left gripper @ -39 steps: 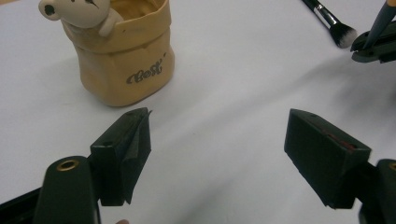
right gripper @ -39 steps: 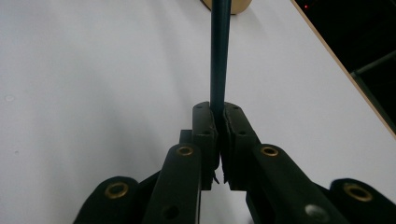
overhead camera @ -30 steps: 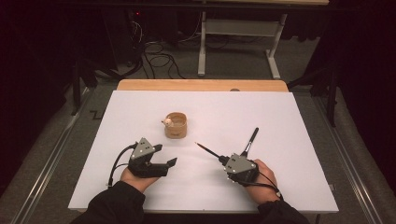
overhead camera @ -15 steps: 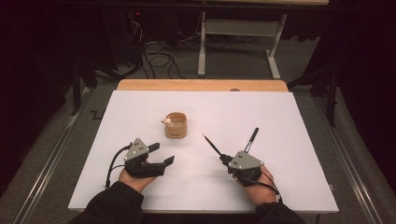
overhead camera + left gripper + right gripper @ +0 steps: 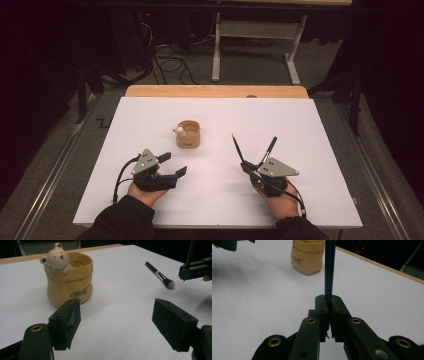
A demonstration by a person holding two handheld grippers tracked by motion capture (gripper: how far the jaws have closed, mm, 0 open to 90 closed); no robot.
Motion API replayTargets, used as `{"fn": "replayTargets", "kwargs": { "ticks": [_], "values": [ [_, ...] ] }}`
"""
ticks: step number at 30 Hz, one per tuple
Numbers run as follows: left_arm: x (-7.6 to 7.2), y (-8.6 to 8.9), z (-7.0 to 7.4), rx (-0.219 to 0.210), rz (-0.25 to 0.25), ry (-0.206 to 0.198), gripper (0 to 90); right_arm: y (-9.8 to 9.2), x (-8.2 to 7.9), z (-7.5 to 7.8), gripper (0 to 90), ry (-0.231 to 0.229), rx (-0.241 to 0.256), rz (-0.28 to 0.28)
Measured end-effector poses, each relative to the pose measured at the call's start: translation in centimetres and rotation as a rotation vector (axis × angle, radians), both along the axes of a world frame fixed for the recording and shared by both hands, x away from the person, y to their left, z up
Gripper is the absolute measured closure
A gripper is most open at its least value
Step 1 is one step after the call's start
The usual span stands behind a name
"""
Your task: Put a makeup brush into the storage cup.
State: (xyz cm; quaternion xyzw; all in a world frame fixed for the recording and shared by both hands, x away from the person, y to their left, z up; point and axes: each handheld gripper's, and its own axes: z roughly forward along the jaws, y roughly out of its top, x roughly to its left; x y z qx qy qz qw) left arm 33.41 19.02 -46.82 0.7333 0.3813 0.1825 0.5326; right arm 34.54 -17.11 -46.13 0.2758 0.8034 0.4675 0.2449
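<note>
Yellow bear pot [image 5: 68, 281], script lettering unreadable.

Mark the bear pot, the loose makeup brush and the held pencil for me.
Tan ceramic bear pot [image 5: 68, 287]: left gripper view, front wall.
Black makeup brush [image 5: 160, 276]: left gripper view, silver ferrule.
Thin dark pencil [image 5: 329, 267]: right gripper view, shaft.

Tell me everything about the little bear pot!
The pot is tan and shaped like a soft sack, ceramic by its look, with dark cursive lettering on its front. A pale bear with round ears peeks over its rim, paws hooked on the edge. It stands upright on the white table, open at the top, apart from both grippers; nothing touches it.
</note>
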Motion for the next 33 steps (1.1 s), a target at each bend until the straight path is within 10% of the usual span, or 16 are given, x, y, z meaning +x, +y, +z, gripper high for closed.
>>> {"fn": "replayTargets", "kwargs": {
  "ticks": [12,16,33],
  "values": [
    [-0.3,-0.7,-0.2,-0.004,-0.039,-0.047,14.9,-0.6,0.1,0.4,86.5,-0.009,0.085,-0.009],
    [-0.7,-1.3,0.0,0.02,-0.026,-0.068,0.1,-0.6,0.1,0.5,86.5,-0.013,0.087,-0.003],
    [-0.7,-1.4,1.1,-0.025,-0.007,-0.076,0.1,0.1,0.0,0.3,86.5,-0.003,0.099,0.034]
  ]
}}
